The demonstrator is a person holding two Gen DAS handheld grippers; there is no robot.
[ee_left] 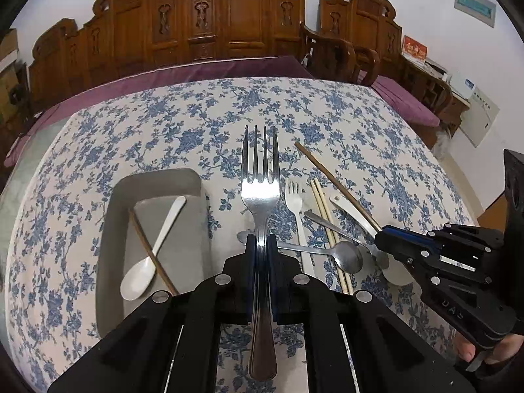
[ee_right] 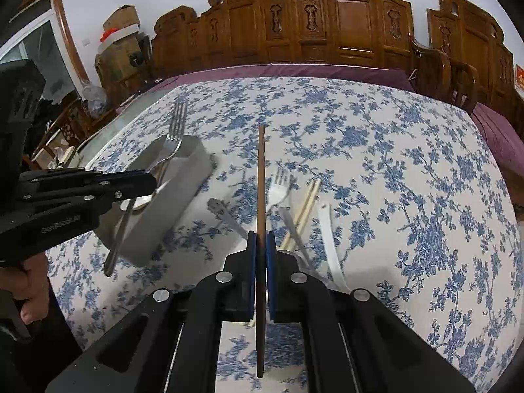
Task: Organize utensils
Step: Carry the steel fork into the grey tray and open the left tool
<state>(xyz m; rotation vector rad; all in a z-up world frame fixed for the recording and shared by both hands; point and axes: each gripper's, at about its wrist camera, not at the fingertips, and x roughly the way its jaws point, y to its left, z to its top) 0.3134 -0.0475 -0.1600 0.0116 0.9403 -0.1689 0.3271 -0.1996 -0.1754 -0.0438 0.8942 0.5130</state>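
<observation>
A blue-flowered tablecloth covers the desk. On it sits a grey rectangular tray. The left hand-held gripper clamps a steel fork above the cloth beside the tray; the right hand-held gripper pinches a dark brown wooden chopstick.

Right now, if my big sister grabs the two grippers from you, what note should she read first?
Left gripper: shut on the metal fork, held beside the gray tray, tines forward.
Right gripper: shut on the dark brown chopstick, over the pile.
Done: a white spoon and one brown chopstick lie crossed in the tray.
Left on the floral tablecloth: a white plastic fork, a pale chopstick pair, two metal spoons, another white spoon.
Next, probably: drop the fork and the chopstick in the tray, then fetch the rest.
</observation>
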